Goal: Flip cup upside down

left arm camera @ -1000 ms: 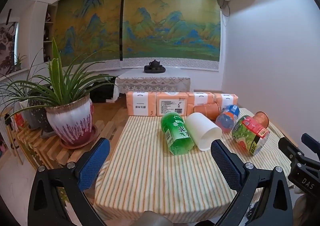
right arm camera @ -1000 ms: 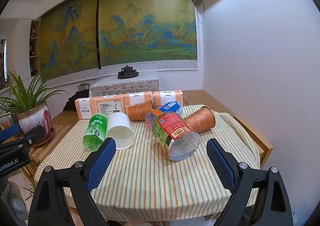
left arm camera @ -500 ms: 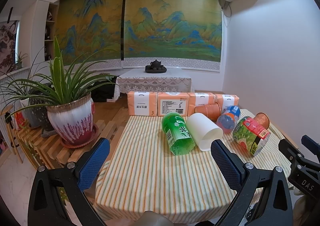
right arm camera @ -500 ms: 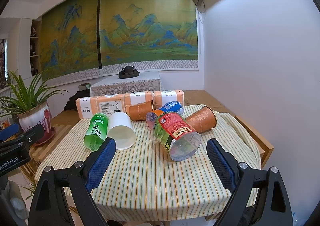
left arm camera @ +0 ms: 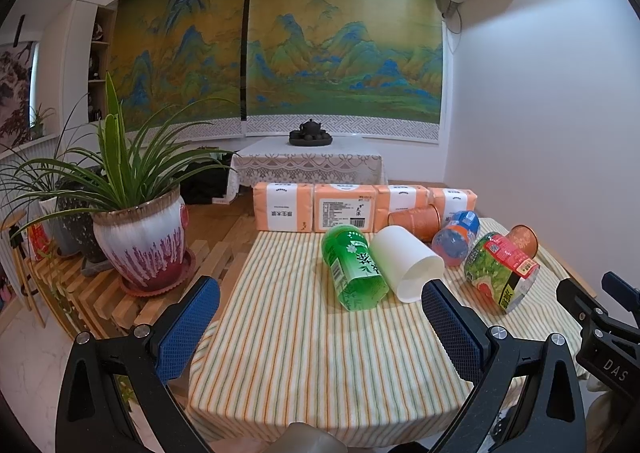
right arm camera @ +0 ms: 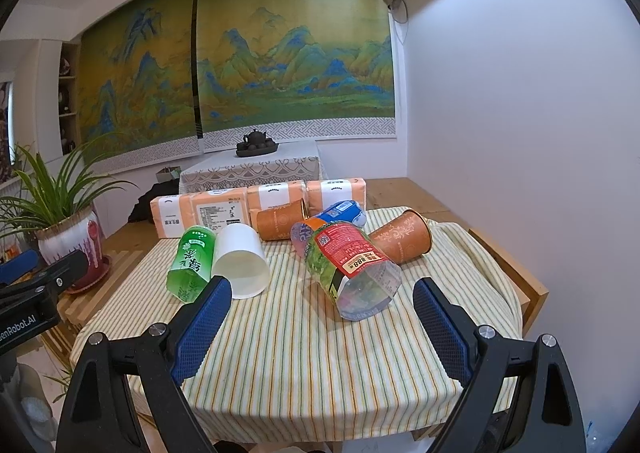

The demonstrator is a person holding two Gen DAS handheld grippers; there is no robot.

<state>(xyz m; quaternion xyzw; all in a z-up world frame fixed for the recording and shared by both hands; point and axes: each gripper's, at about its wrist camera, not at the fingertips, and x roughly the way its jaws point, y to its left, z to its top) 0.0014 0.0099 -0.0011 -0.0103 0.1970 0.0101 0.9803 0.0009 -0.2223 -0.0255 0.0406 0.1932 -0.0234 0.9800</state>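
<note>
Jaws of both the left gripper and the right gripper stand spread wide and grasp nothing, hovering short of the near edge of the striped bench. The approach step is in hand, by my reading. The white cup lies on its side mid-bench, mouth toward the cameras, touching a green bottle. Next, one gripper needs to reach in, close across the cup's wall and set it rim-down.

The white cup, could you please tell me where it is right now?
The white cup lies on its side on the striped tablecloth, left of centre in the right wrist view, touching the green bottle on its left.
</note>
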